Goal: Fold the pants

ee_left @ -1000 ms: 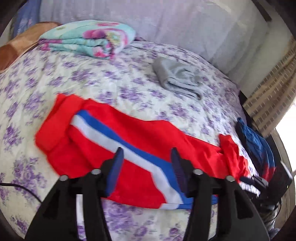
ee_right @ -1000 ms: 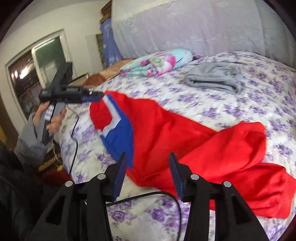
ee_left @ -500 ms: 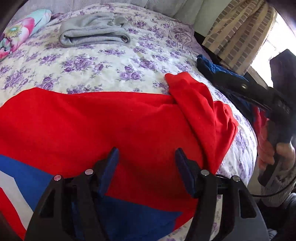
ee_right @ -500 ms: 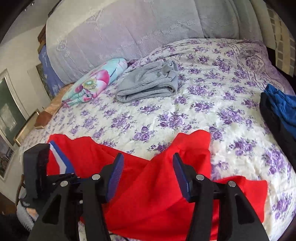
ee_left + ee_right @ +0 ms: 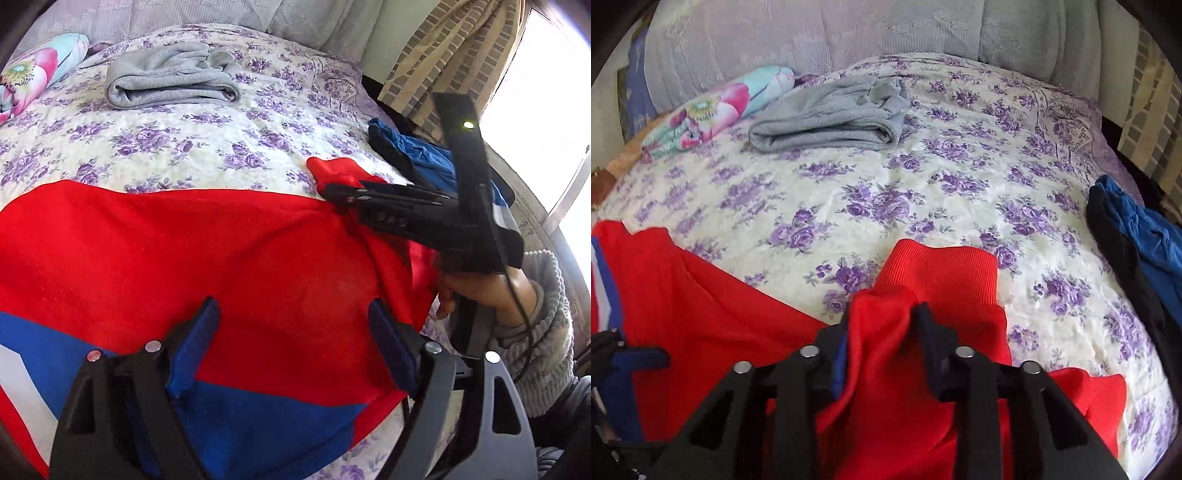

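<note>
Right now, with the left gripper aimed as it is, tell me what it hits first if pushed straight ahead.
The left gripper, jaws wide and having just been opening, points down at the red pants spread on the bed. Straight on it would most likely meet that red cloth first, though depth is hard to judge.

Left tongs point(image 5: 295, 332) are angled downward with the jaws spread wide, having just opened up more. Right tongs point(image 5: 881, 332) just squeezed in and are pinching a bunch of cloth. The right hand point(image 5: 480, 291) is wrapped around its handle, grey knit sleeve point(image 5: 546, 332) at the wrist.
</note>
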Demonstrator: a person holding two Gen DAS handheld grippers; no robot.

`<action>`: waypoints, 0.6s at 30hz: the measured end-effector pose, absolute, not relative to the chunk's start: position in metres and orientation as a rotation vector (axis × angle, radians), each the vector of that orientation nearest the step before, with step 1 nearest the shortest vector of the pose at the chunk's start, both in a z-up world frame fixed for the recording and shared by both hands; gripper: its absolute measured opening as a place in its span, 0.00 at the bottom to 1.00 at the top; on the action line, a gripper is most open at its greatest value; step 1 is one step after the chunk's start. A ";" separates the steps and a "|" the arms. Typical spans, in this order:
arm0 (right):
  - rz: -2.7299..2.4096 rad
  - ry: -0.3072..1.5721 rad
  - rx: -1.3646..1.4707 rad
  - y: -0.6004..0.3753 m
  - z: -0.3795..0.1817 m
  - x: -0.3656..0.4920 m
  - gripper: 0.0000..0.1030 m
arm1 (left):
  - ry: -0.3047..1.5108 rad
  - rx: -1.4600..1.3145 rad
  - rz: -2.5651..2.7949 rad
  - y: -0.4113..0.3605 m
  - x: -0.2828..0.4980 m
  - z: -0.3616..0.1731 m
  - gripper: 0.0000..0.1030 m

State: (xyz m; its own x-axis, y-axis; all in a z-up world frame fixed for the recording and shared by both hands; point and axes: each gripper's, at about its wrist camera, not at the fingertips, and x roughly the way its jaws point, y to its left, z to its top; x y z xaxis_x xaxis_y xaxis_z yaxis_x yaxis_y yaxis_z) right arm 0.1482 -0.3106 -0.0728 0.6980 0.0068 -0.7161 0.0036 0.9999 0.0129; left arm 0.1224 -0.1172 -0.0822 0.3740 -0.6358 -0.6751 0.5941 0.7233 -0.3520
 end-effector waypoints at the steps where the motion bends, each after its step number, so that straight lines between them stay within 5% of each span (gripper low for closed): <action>1: 0.021 0.779 0.070 -0.318 -0.070 0.142 0.18 | 0.888 -0.053 -0.789 -0.117 0.122 -0.082 0.78; 9: 0.030 0.563 0.555 -0.405 -0.050 0.049 0.15 | 0.888 -0.063 -0.795 -0.117 0.121 -0.082 0.80; 10: -0.004 0.570 0.612 -0.418 -0.058 0.034 0.19 | 0.888 -0.061 -0.795 -0.117 0.121 -0.082 0.80; 12: -0.113 0.615 0.714 -0.439 -0.078 0.007 0.59 | 0.888 -0.054 -0.794 -0.118 0.121 -0.082 0.81; 18: -0.072 0.565 0.830 -0.456 -0.086 -0.012 0.58 | 0.882 -0.034 -0.790 -0.122 0.119 -0.083 0.83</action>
State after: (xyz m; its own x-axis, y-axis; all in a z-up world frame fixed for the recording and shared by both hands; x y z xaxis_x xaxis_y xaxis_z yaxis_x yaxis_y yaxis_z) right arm -0.0121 -0.4555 -0.0858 0.8509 0.1554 -0.5019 0.2757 0.6811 0.6783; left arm 0.1194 -0.1220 -0.0826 0.3772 -0.6307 -0.6781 0.6042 0.7225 -0.3359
